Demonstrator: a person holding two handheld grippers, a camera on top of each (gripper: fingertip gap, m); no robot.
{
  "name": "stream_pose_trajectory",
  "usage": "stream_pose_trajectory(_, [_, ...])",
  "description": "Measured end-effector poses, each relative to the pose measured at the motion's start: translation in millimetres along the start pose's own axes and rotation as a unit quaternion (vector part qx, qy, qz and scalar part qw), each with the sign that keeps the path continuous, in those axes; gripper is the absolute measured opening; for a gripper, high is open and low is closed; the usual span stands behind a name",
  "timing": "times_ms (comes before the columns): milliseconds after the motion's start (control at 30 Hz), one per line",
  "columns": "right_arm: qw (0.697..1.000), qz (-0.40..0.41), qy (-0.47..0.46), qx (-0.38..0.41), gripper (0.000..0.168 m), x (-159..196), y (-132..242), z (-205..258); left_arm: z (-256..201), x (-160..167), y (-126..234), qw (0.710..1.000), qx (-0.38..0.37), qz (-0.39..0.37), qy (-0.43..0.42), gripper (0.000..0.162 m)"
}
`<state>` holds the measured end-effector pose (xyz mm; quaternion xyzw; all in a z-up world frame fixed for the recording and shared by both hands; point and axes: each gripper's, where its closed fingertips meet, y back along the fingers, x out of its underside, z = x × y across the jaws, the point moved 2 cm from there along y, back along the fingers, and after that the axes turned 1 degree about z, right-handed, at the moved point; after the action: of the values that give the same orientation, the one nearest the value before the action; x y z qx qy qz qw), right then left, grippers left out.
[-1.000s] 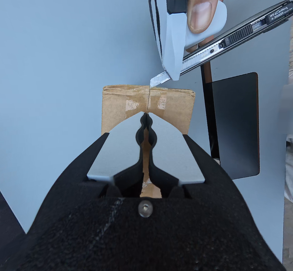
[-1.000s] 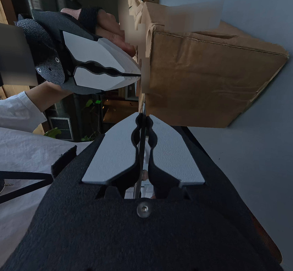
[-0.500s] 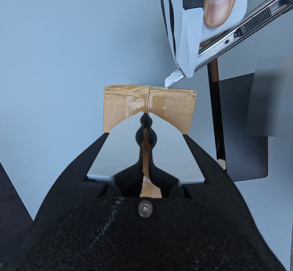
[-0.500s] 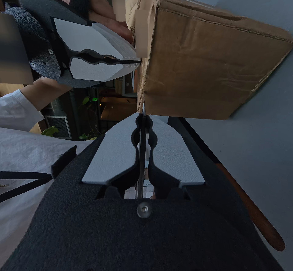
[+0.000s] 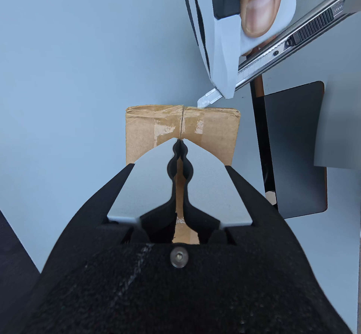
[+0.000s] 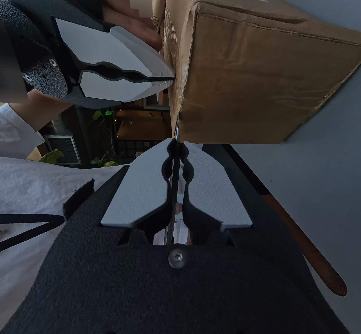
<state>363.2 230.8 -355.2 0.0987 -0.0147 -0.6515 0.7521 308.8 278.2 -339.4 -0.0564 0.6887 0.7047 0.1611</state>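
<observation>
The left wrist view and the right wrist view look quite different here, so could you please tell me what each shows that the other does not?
Only the left wrist view shows the taped seam on the box top, the knife's slider and a thumb.

Only the right wrist view shows the box's broad side, a white sleeve and plants.

Both show the cardboard box, the utility knife clamped in the right tongs, and the shut left tongs.

A pale blue-grey tabletop [image 5: 78, 70] fills most of the view, edged by a dark strip with a reddish-brown wooden rim [image 6: 312, 256]. Beyond it, a dim room holds green leafy plants [image 6: 52, 155], a white vent grille [image 6: 62, 148] and warm amber lighting.
</observation>
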Motion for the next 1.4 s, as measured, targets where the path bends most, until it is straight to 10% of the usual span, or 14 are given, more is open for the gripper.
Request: stream_pose_trajectory(1400, [1.000, 0.007, 0.001, 0.009, 0.005, -12, 3, 0, -18, 27, 9, 1.000, -0.006, 0.010, -0.003, 0.000])
